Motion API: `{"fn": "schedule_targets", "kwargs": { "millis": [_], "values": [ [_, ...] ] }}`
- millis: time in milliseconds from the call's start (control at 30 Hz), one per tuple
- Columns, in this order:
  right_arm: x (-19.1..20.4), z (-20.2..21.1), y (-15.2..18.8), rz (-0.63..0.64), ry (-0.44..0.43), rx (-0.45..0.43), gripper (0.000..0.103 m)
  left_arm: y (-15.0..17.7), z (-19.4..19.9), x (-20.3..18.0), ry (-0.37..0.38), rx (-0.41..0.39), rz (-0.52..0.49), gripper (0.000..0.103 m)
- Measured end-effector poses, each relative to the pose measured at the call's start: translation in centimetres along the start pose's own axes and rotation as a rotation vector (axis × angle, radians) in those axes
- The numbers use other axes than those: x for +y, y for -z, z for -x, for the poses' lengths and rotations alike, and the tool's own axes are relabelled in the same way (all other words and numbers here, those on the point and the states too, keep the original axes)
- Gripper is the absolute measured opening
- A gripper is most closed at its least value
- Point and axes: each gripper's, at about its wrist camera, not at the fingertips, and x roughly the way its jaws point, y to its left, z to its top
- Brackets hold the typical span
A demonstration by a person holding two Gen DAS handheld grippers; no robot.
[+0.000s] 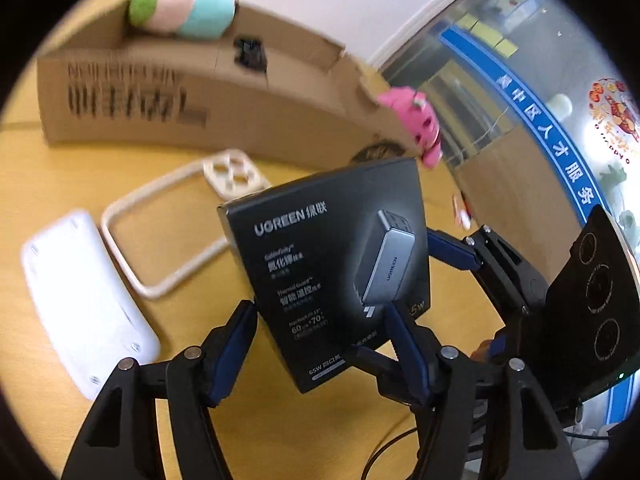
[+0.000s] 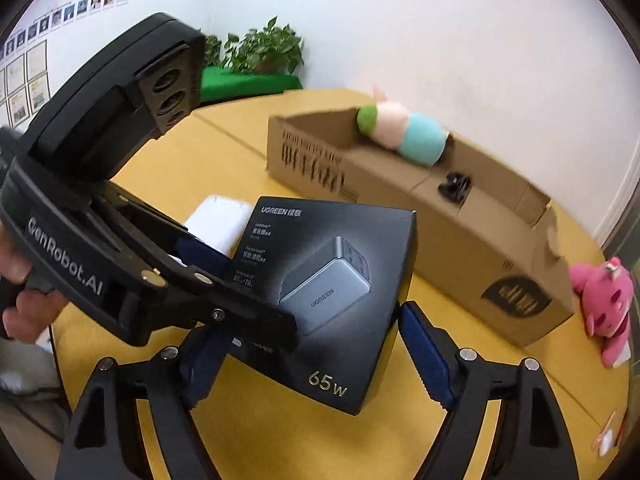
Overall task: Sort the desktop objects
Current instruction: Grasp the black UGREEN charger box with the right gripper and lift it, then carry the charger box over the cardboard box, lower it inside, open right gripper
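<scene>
A black UGREEN charger box [image 1: 336, 264] is held above the yellow table [image 1: 52, 160], tilted. My left gripper [image 1: 324, 316] is shut on its lower edge, one finger on each face. My right gripper [image 2: 308, 328] straddles the same box [image 2: 332, 292] with its blue pads at the box's sides; it also shows at the right of the left wrist view [image 1: 472, 256]. An open cardboard box [image 1: 224, 92] lies behind, with a pink-and-teal plush [image 1: 184, 4] on its rim and a small black object [image 1: 250, 54] inside.
A white flat device [image 1: 84, 296] and a cream phone-case frame [image 1: 176, 224] lie on the table at left. A pink plush [image 1: 420, 124] sits at the cardboard box's right end. A glass wall stands at right; potted plants [image 2: 260, 52] stand beyond the table.
</scene>
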Motion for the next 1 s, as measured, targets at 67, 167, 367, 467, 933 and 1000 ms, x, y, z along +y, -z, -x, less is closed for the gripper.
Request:
{"fn": "schedule_targets", "kwargs": {
  "millis": [67, 167, 367, 467, 933, 1000],
  "values": [
    [-0.1, 0.6, -0.9, 0.002, 0.014, -0.021, 0.086, -0.4, 1.0, -0.6, 0.002, -0.03, -0.009, 0.066],
    [0.2, 1.8, -2.1, 0.014, 0.039, -0.064, 0.086, -1.3, 2.5, -1.5, -0.01, -0.074, -0.028, 0.066],
    [0.7, 4.0, -5.3, 0.046, 0.077, -0.172, 0.086, -3.3, 5.5, -2.8, -0.03, -0.172, -0.061, 0.066],
    [0.5, 4.4, -6.8, 0.051, 0.101, -0.219, 0.086, -4.3, 6.8, -3.6, -0.044, -0.215, -0.087, 0.066],
    [-1.4, 1.3, -13.1, -0.081, 0.129, -0.418, 0.086, -12.0, 9.8, -1.6, -0.12, -0.296, -0.183, 0.066],
    [-1.8, 0.6, -14.2, -0.094, 0.127, -0.441, 0.086, -13.5, 10.2, -1.2, -0.138, -0.309, -0.198, 0.066]
  ]
}}
